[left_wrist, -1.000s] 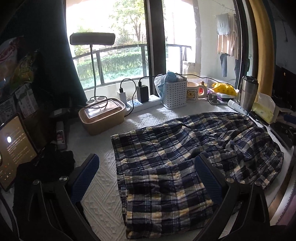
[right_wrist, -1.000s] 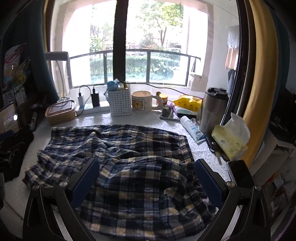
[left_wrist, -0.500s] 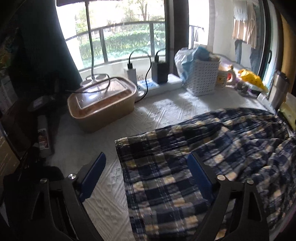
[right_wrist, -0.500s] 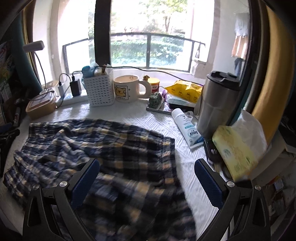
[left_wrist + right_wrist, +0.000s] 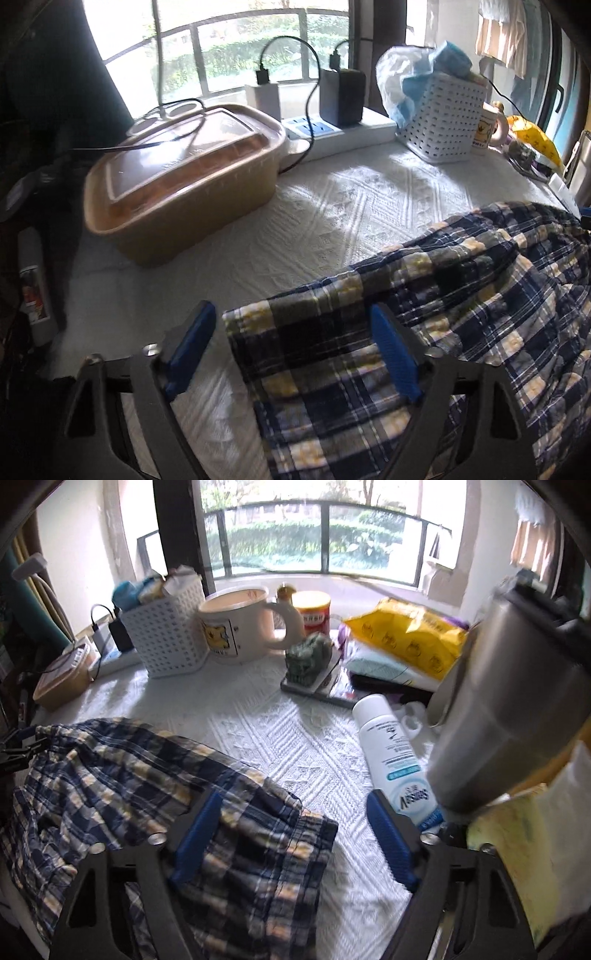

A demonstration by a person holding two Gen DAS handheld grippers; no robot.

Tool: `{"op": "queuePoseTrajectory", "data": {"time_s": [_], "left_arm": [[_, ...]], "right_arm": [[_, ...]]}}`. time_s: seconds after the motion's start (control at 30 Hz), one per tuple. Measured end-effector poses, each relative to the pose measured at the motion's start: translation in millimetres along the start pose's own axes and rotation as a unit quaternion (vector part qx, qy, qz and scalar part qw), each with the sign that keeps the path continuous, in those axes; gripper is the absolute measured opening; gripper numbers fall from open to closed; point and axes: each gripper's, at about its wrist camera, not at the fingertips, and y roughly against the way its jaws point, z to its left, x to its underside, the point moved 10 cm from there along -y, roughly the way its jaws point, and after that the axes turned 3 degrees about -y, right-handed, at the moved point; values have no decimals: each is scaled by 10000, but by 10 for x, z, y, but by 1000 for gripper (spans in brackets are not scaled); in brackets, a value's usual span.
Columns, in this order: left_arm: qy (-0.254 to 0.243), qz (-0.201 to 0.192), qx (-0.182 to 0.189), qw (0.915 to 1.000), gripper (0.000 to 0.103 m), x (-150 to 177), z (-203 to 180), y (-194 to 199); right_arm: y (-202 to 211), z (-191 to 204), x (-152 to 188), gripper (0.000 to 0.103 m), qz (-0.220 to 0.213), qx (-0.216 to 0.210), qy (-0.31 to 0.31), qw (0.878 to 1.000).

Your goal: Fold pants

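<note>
Both grippers low at the far corners of the pants

The left gripper [image 5: 291, 350] stands wide around the pants [image 5: 424, 332] corner; bare white cloth [image 5: 332, 214] lies toward 12 o'clock, the tan box [image 5: 181, 181] at 10. The right gripper [image 5: 295, 834] is also wide, the white bottle [image 5: 395, 753] at 2. Both came closer since earlier.

The pants [image 5: 424, 314] are soft, matt woven plaid cloth, rumpled into folds. Under them the counter [image 5: 332, 221] wears a white quilted cover with a raised, embossed pattern. The tan box [image 5: 184, 192] is smooth plastic under a clear glossy lid. The white basket [image 5: 166, 642] is perforated plastic, the mug [image 5: 236, 627] glazed ceramic, the tumbler [image 5: 506, 716] brushed metal, the yellow bag [image 5: 406, 635] shiny crinkled film.
</note>
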Motion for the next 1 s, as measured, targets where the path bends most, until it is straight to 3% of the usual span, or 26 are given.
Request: {"op": "queuePoseTrajectory", "data": {"time_s": [0.03,0.1,0.2,0.23,0.3,0.4,0.67,0.87,0.97,1.0], "left_arm": [[10,28,151,9999,59,6,-37,-29],[85,-50,372,9993,38,-17,-65,-24],[1,-64,514,9987,13,-31,-142,6],[-47,-84,512,9986,12,-34,-168,24],[-160,-153,402,9989,9,-55,-196,39],[-177,-441,325,9983,8,-185,-165,176],[-584,-1063,-263,9923,8,-782,115,407],[-643,-1165,-372,9904,9,-1128,202,316],[-557,-910,-365,9936,21,-1138,240,147],[-506,-849,-412,9942,42,-1138,260,114]], "right_arm": [[-74,29,29,74,107,-44,42,9999],[-210,90,98,58,285,-43,165,9994],[-274,120,111,42,287,41,298,9991],[-270,157,103,36,279,-17,333,9991],[-256,241,91,12,258,-80,422,9987],[-229,373,62,5,188,144,765,9968],[44,551,-376,3,-413,348,1105,9924],[6,522,-726,3,-730,582,1101,9895],[-156,444,-802,3,-692,599,875,9920],[-238,411,-813,3,-651,595,779,9931]]}}
